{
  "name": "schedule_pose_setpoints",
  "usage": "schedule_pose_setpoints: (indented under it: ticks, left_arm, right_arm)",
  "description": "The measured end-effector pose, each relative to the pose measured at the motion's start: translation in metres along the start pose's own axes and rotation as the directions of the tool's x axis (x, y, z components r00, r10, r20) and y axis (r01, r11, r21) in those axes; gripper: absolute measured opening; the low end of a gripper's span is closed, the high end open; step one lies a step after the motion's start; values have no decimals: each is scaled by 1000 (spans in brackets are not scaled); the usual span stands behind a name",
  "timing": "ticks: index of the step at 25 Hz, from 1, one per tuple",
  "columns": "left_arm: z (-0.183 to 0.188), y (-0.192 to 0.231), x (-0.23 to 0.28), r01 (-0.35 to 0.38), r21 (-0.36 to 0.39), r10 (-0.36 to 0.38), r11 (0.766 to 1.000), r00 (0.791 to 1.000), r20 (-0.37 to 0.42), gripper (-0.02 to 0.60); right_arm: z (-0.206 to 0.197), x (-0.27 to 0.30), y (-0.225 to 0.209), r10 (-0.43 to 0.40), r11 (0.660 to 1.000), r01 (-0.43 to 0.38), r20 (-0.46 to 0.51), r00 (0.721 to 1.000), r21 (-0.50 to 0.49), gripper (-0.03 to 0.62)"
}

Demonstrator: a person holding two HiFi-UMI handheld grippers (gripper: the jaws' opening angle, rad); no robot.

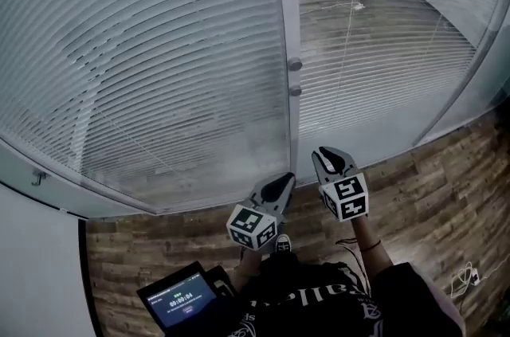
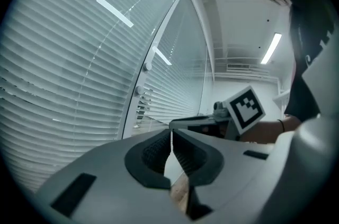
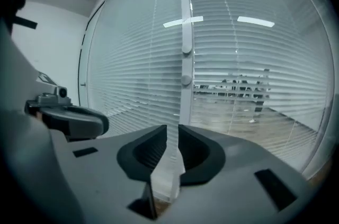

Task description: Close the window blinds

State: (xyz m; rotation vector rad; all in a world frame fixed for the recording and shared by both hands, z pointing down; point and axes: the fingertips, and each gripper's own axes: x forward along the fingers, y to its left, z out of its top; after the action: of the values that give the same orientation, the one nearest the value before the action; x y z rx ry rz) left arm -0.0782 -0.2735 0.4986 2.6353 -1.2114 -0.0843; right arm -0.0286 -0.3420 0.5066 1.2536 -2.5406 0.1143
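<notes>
— Jaws first: how do they stand?
— Left gripper (image 2: 171, 134) has its jaws together, tip on tip, with nothing between. Right gripper (image 3: 172, 132) is closed too: only a thin slit shows between the pads, and nothing sits in it.
— And the blinds?
— They hang in front of both grippers, apart from them. Left blind (image 1: 143, 72) and right blind (image 1: 382, 80) have a post (image 1: 285, 25) between them, with two knobs (image 1: 295, 64) on it.
— What is hard to make out?
— Tops of both blinds are cut off. Through the slats of the right blind a room shows, but blurred. The left blind shows nothing behind it. A thin cord (image 1: 349, 25) hangs at the right blind, and I cannot follow its ends. The print on the screen (image 1: 182, 299), low at the left, is too small to read. The person's body hides part of the floor (image 1: 430, 184).
</notes>
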Motion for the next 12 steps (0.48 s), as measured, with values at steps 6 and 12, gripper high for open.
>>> schedule_pose_setpoints:
  ticks: [6, 12]
  left_arm:
    - [8, 57, -1, 29, -6, -29, 1000, 999, -16, 14]
    - [3, 71, 10, 34, -27, -35, 999, 999, -34, 14]
  right_arm:
    - [66, 73, -16, -123, 974, 132, 61, 991, -186, 101]
    - [102, 103, -38, -226, 876, 240, 84, 971, -419, 149]
